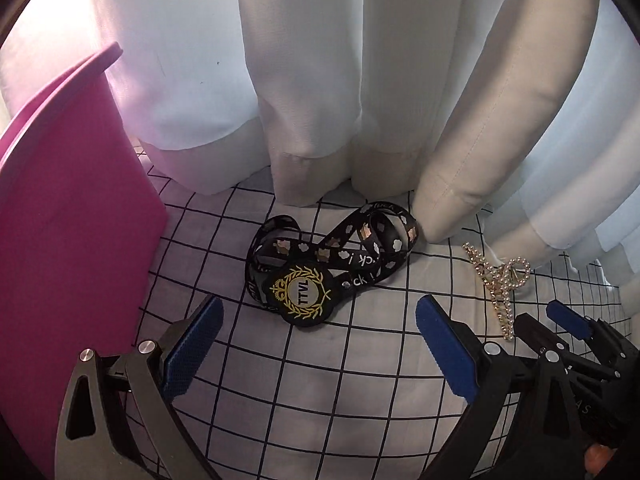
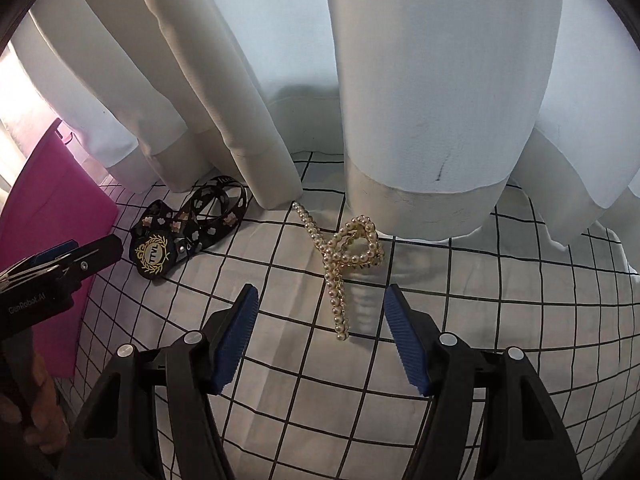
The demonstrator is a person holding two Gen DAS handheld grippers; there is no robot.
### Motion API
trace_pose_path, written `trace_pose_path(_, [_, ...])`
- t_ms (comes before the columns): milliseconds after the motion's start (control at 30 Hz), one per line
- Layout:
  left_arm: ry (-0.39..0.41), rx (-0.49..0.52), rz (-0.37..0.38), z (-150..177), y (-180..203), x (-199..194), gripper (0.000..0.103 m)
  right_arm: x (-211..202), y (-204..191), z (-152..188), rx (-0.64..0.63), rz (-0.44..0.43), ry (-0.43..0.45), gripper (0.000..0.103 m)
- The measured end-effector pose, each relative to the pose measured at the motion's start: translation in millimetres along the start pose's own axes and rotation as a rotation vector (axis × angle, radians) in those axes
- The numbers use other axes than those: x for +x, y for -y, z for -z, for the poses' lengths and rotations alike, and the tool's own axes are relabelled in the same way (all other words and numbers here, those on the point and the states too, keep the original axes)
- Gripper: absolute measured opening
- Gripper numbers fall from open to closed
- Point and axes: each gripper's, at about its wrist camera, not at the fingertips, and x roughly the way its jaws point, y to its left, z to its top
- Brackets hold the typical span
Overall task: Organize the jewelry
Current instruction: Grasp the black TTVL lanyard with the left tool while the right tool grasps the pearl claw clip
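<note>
Left gripper: our left gripper (image 1: 320, 324) is spread wide and holds nothing; it sits just short of the black printed lanyard with a round gold-crested "TTVL" badge (image 1: 304, 294).
Right gripper: our right gripper (image 2: 320, 316) is likewise wide open and empty, lined up on the gold claw hair clip studded with pearl beads (image 2: 344, 260).
Where the pieces lie: both rest on the white cloth with a black grid (image 2: 480, 300), near the hem of the pale curtain (image 2: 420, 120); the clip's far tip nearly touches a fold.
Container: we judge the magenta plastic box (image 1: 68, 208), at the left, to be the likely destination.
Step in hand: we judge it to be closing in on the clip.
Doing it well: we should straddle the clip's straight beaded arm near its nearer end, with the pads square to it, and squeeze gently, since round beads may slip.
Risk: we may pinch the cloth or snag the curtain.
</note>
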Motion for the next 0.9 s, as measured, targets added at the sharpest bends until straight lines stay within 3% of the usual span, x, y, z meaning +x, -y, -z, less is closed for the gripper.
trace_pose_path(133, [-0.026, -0.010, -0.054, -6.1, -4.8, 28.2, 0.095, 25.9, 4.4, -4.2, 0.011, 0.023, -0.033, 0.063])
trace_pose_path(600, [-0.050, 0.013, -0.072, -14.0, 0.1, 76.8, 0.095, 60.8, 3.8, -16.9, 0.030, 0.094, -0.035, 0.063])
trace_pose_path(700, [-0.053, 0.009, -0.054, -15.1, -1.5, 82.9, 0.095, 62.8, 2.3, -19.2, 0.024, 0.090, -0.031, 0.063])
trace_pose_path(833, [0.003, 0.010, -0.028, -13.1, -6.3, 71.8, 0.095, 61.1, 7.5, -24.1, 0.034, 0.073, -0.024, 0.063])
trace_pose_path(900, [-0.018, 0.026, -0.004, -11.3, -4.2, 75.1, 0.095, 61.0, 7.6, -24.9, 0.020, 0.081, -0.022, 0.063])
